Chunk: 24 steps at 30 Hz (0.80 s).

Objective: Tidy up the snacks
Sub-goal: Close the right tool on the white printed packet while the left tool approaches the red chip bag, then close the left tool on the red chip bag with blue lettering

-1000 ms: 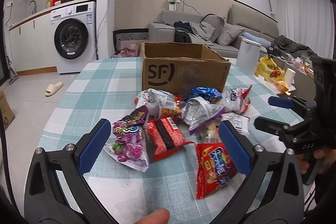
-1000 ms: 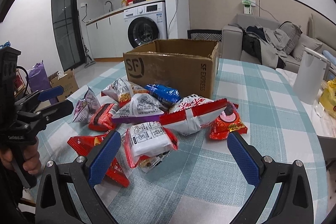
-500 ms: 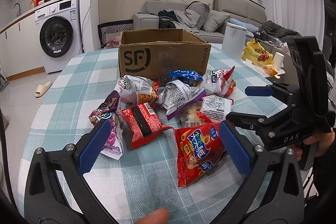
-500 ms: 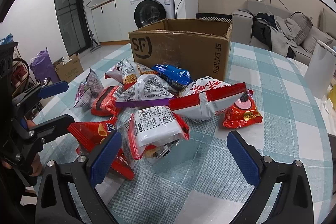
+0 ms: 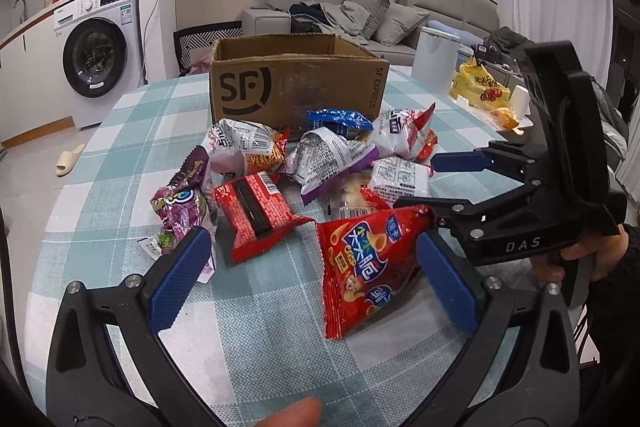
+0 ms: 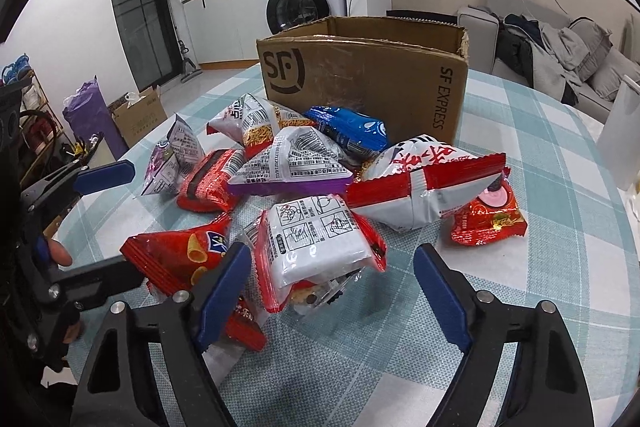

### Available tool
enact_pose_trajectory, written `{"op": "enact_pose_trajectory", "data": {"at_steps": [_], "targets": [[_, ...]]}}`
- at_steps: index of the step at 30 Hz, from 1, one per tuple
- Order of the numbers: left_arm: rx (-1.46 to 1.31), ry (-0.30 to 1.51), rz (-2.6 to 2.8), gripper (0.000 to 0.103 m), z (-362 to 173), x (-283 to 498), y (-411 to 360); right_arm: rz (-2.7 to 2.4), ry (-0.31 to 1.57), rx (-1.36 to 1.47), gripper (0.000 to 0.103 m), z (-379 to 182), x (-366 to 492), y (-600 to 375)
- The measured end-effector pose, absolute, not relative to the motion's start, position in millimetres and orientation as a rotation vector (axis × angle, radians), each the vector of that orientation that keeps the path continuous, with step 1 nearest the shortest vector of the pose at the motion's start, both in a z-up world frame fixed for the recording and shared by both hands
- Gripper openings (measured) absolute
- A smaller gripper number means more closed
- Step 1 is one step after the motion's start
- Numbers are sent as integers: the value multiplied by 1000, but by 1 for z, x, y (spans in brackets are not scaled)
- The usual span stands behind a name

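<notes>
the cardboard box (image 6: 360,87) hides its inside; a clear packet (image 6: 320,297) lies mostly buried under the white-and-red pouch (image 6: 316,239).

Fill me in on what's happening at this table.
A person holds a two-finger gripper in each hand over a pile of snack packets on a checked tablecloth, in front of an open cardboard box. Nothing is gripped yet. The left gripper is open around a red cone-snack bag. The right gripper has just been closing, with a white and red packet between its fingers, its pads not yet pressing. No snack can be seen in the box.
</notes>
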<state>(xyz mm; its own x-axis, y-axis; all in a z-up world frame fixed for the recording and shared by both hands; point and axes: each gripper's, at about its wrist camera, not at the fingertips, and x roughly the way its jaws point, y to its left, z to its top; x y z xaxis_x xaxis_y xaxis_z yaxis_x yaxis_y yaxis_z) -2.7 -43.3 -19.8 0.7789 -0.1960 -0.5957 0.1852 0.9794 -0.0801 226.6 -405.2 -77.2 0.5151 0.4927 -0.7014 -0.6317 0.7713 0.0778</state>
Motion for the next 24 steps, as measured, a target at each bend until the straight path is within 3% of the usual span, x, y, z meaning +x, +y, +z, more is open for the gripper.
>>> {"op": "enact_pose_trajectory", "data": {"at_steps": [10,18,24], "targets": [[-41,712,-226,102,-28,8,-42,717,800,-186,78,-78,235,-397],[-41,743,-231,102,-31,15,-47,733,790,-186,59,-78,232,-395],[-35,767,-239,102,-34,21,-51,730,768,-170,52,-76,222,-405]]}}
